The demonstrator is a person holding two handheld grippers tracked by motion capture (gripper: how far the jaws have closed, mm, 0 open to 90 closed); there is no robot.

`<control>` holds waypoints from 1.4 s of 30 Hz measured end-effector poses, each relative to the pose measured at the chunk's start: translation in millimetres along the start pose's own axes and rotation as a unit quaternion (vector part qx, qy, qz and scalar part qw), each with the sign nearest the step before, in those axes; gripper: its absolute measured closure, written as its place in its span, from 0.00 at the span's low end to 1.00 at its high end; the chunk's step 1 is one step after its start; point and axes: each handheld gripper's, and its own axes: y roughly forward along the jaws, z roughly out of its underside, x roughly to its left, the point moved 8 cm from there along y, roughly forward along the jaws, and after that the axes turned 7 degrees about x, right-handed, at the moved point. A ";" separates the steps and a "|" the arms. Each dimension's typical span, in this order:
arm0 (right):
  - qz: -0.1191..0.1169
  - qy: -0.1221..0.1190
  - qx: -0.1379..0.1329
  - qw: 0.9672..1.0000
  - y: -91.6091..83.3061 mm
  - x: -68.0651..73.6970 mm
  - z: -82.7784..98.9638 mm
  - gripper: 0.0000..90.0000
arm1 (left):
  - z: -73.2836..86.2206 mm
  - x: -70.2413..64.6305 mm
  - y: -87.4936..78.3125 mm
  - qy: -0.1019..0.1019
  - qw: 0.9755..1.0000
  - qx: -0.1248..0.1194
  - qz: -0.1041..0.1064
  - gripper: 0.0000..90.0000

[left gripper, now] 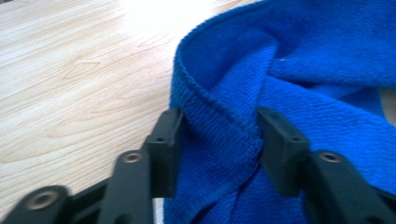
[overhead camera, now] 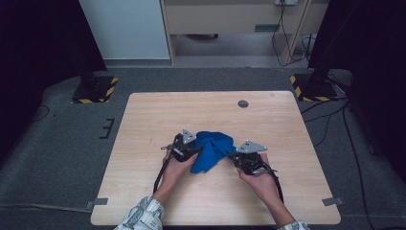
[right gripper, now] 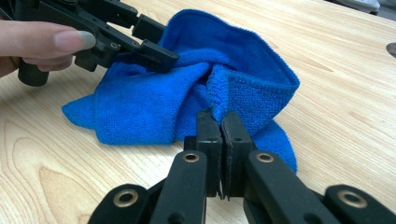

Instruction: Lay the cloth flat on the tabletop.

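A crumpled blue cloth lies mid-table on the light wooden table. My left gripper comes at it from the left. Its two pads press on either side of a raised, hemmed fold that fills the gap between them. My right gripper sits at the cloth's right side, jaws tight together and pinching a bunched edge that lifts slightly off the wood. The right gripper view also catches the left gripper, held by a hand, biting into the cloth's far side.
A round dark grommet is set into the table's far side. Grey tape marks sit at the front corners. Two stand bases with yellow-black stripes rest on the floor beyond the table.
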 end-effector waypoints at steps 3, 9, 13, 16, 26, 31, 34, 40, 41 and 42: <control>0.003 0.005 0.001 1.000 -1.1 -4.9 1.2 0.98 | -0.8 2.6 -3.7 -0.009 1.000 -0.003 0.005 0.68; 0.012 0.021 0.006 1.000 -0.1 -20.6 8.2 0.98 | -5.5 5.9 -14.6 -0.009 1.000 -0.020 0.002 0.76; 0.016 0.038 0.010 0.999 1.6 -32.6 14.2 0.97 | -8.1 10.3 -21.7 -0.017 0.999 -0.031 0.006 0.83; 0.021 0.050 0.014 0.998 2.8 -40.7 19.0 0.95 | -9.7 14.0 -26.2 -0.023 0.999 -0.039 0.009 0.91; 0.027 0.079 0.025 0.996 10.4 -54.6 29.9 0.71 | -8.8 21.2 -32.1 -0.045 0.998 -0.045 0.021 0.93; 0.032 0.083 0.022 0.996 11.7 -59.0 30.0 0.80 | -8.7 22.0 -33.4 -0.044 0.998 -0.046 0.019 0.93; 0.032 0.086 0.015 0.996 8.1 -62.4 30.4 0.92 | -8.4 23.5 -34.1 -0.045 0.998 -0.046 0.020 0.93; 0.031 0.092 -0.003 0.995 -6.2 -67.4 23.5 0.96 | -9.5 22.7 -34.1 -0.042 0.998 -0.044 0.026 0.93; 0.032 0.094 -0.004 0.995 -9.3 -67.1 22.4 0.96 | -10.1 21.8 -33.6 -0.042 0.998 -0.043 0.029 0.92; 0.033 0.091 -0.004 0.995 -13.2 -66.7 21.5 0.96 | -10.3 20.8 -32.6 -0.040 0.998 -0.041 0.033 0.92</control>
